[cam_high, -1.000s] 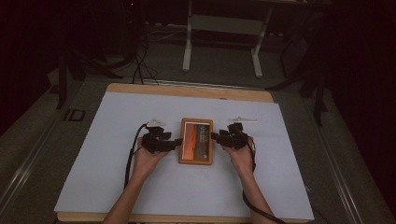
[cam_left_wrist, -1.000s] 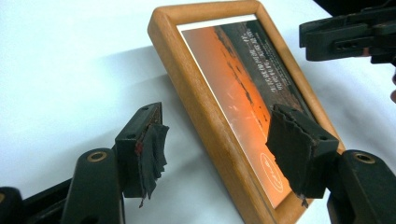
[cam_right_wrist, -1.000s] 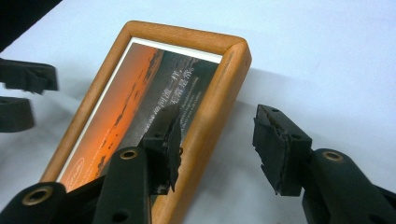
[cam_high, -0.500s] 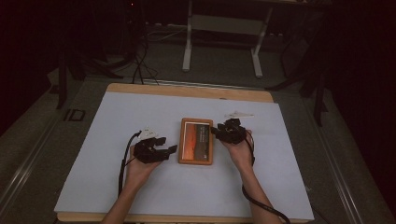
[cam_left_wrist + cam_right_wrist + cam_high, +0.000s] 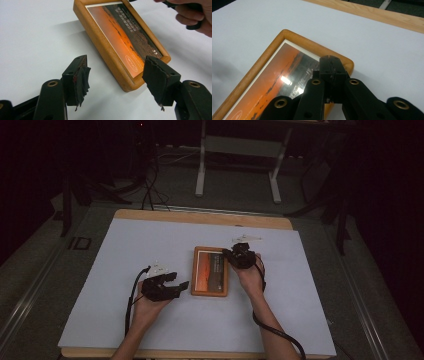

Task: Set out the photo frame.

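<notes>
High view: the wooden picture frame [image 5: 210,278] lies flat near the middle of the white table cover [image 5: 125,250], long axis running up and down the picture, so each long side faces one hand. The left gripper [image 5: 172,287] sits at lower centre-left, just beside the frame's lower left corner, apart from it. The right gripper [image 5: 235,256] is over the frame's upper right corner.

Left gripper view: the jaws stand wide apart with nothing between them, their frayed pads [image 5: 82,77] either side of the frame's [image 5: 110,52] near corner (aimed, I judge, to take that corner from the side). The frame's long axis runs from lower right to the upper middle; the orange sunset print faces up. The person's other hand [image 5: 197,15] is at the upper right.

Right gripper view: the jaws have just been closing and now meet tip to tip, nothing between them, the tips [image 5: 332,66] above the frame's [image 5: 262,62] right-hand corner, probably to press or nudge it; contact I cannot confirm. The frame runs toward lower left.
</notes>
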The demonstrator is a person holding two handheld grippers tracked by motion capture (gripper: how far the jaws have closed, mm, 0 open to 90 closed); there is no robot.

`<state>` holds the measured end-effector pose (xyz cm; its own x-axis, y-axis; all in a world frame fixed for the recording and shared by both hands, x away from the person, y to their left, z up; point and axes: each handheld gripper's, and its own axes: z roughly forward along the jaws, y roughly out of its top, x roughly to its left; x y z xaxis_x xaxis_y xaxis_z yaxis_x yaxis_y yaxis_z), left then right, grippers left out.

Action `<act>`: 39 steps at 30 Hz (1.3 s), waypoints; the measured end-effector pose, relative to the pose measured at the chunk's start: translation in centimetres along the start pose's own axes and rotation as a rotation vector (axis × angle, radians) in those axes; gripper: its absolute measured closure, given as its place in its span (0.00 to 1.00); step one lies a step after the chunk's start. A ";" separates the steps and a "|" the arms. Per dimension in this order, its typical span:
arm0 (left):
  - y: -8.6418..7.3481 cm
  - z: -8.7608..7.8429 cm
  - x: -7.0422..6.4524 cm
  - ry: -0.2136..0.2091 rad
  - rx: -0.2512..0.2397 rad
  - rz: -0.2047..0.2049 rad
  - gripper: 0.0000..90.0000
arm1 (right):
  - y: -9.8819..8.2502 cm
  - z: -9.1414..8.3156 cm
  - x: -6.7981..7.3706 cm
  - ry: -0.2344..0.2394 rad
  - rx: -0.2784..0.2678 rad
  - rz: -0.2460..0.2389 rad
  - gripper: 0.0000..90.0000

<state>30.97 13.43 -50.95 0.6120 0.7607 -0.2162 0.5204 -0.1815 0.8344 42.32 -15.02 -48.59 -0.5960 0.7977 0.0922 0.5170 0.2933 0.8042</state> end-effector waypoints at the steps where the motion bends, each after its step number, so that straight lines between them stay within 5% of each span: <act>1: 0.0 0.0 0.0 0.000 -0.001 0.005 0.41 | 0.0 0.1 0.1 0.002 0.001 0.002 1.00; 15: 0.0 0.0 -0.2 0.001 -0.006 0.005 0.41 | -0.3 1.2 0.0 -0.004 0.018 -0.002 1.00; 39: -0.1 0.3 -0.5 0.014 -0.006 0.013 0.41 | -0.8 1.4 -1.8 -0.018 0.042 0.075 1.00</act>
<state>30.80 12.84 -51.07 0.6102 0.7671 -0.1981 0.5089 -0.1880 0.8400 43.82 -15.93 -50.19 -0.5440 0.8272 0.1407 0.5852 0.2538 0.7702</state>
